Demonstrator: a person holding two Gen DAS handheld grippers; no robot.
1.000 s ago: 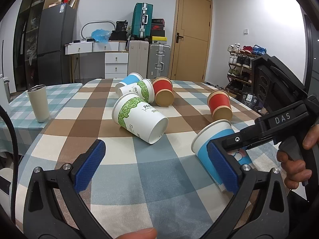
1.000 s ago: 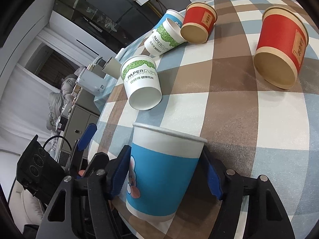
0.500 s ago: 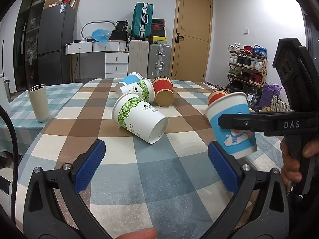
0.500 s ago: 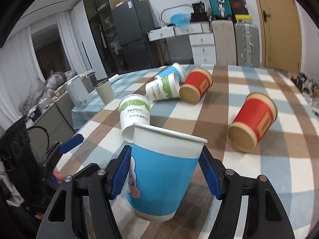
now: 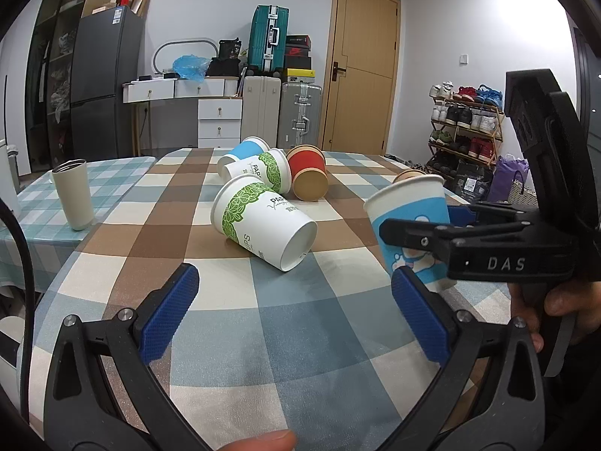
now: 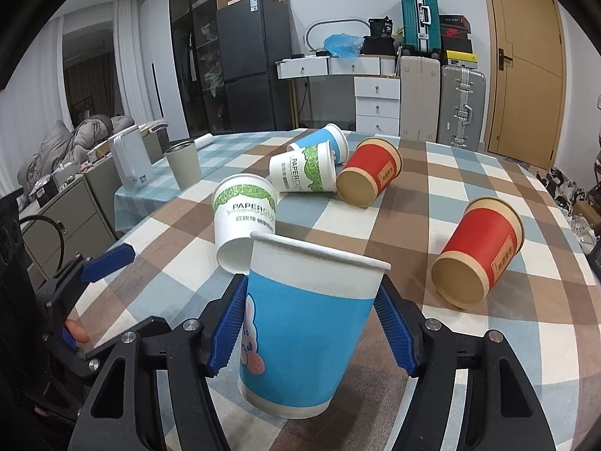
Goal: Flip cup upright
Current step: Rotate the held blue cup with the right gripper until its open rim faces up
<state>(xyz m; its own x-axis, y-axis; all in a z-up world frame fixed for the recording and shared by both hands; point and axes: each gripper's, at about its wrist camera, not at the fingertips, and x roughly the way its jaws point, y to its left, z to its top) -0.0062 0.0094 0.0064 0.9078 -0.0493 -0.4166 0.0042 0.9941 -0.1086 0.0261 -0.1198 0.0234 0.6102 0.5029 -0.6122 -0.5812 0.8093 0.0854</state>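
My right gripper [image 6: 311, 332] is shut on a blue paper cup [image 6: 304, 323] with a cartoon print, held nearly upright, mouth up, just above the checked tablecloth [image 6: 469, 342]. The same cup [image 5: 411, 225] shows at the right of the left wrist view, clamped by the right gripper [image 5: 447, 238]. My left gripper [image 5: 293, 314] is open and empty, low over the near table. Several more cups lie on their sides: a green-print one [image 5: 263, 225], a second green-print one [image 5: 263, 171], a blue one [image 5: 240, 152] and two red ones [image 5: 308, 176] [image 6: 480, 251].
A beige metal tumbler [image 5: 73, 195] stands upright at the left on a second checked table. A white appliance [image 6: 131, 159] stands beyond it. Suitcases, drawers, a fridge and a shoe rack [image 5: 465, 120] line the room behind.
The right gripper lifted the blue cup off the table and turned it from lying on its side to nearly upright, then brought it lower. The left gripper has not moved.
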